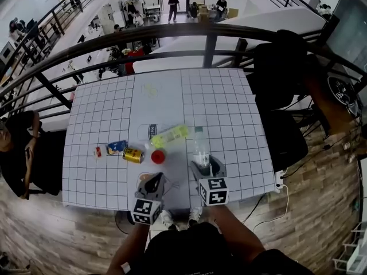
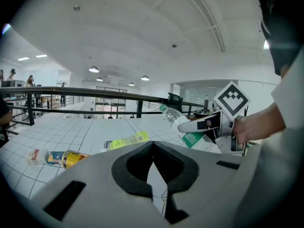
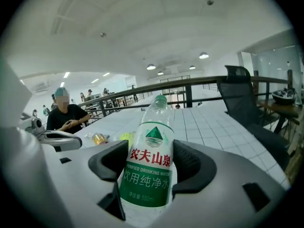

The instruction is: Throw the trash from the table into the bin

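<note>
Jaws: right gripper (image 3: 147, 172) is clamped on the water bottle (image 3: 151, 127), pads pressing on its label. Left gripper (image 2: 152, 165) is shut tight with nothing in it. Step looks like carrying off 1 bottle, held at the near edge of the table (image 1: 229, 105). Next move needs a swing to the bin, which no view shows. Only the right gripper view shows the grip. Only the head view shows the red cap (image 1: 158, 156) beside the can (image 1: 133, 154), near the green bottle (image 1: 170, 135).

Water bottle (image 3: 155, 114), green label (image 3: 146, 177): "农夫山泉", "PURIFIED DRINKING WATER", "饮用纯净水". Below these lines, small print, "550ml" barely legible. Other print unreadable.
</note>
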Motion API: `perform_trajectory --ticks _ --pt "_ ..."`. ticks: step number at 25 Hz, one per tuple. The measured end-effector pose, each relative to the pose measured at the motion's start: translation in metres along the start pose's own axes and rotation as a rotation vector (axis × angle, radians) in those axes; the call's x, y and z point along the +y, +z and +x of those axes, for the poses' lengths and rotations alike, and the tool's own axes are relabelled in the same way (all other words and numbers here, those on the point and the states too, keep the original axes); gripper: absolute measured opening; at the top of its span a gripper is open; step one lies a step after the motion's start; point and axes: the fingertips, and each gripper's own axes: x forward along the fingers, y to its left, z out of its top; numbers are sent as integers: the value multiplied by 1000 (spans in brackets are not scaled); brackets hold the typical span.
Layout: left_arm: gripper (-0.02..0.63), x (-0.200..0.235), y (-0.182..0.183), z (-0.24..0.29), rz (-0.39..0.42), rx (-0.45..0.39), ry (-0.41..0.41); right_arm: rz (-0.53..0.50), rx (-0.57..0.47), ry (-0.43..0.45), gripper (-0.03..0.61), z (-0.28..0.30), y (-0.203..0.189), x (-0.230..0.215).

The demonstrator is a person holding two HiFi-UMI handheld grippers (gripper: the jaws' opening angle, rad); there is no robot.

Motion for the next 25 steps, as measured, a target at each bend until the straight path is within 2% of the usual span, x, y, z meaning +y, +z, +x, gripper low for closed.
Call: perform_trajectory --ticks 3,8,13,18,25 --pt "23 3 19 -4 -12 -40 21 -65 -90 20 314 -11 32 12" --pt "23 5 47 -19 7 -80 68 -114 -206 71 313 -24 73 29" --pt "23 23 64 -41 -9 -113 193 -142 -292 149 308 -34 98 50" --pt "23 32 67 -60 -23 -159 296 -183 -317 254 310 -32 104 72" --pt "22 52 55 -105 -65 -195 433 -255 -301 431 310 -31 99 141"
